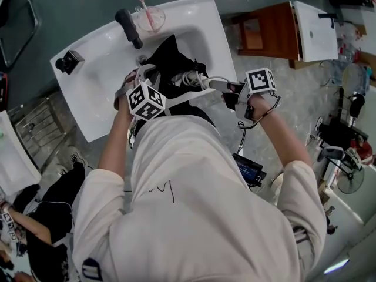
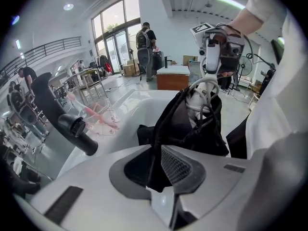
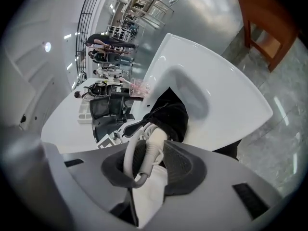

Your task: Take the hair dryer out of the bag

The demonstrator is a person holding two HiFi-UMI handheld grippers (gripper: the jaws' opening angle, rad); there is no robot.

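White sink (image 1: 197, 13), faucet (image 1: 128, 29) and toothbrush cup (image 1: 151, 18) behind bag (image 1: 169, 56) with hair dryer (image 3: 154, 142)

no legible txt, labels, brands or nos. in any view

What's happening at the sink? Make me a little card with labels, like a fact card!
Place: white glossy sink
Bag: black fabric bag, lying in the sink's basin
Hair dryer: white hair dryer, reaching from the bag's opening to the right gripper
Left gripper: closed on the bag's fabric
Right gripper: closed on the hair dryer, with a loop of its pale cord
Also on the sink: black faucet; clear cup with a pink toothbrush
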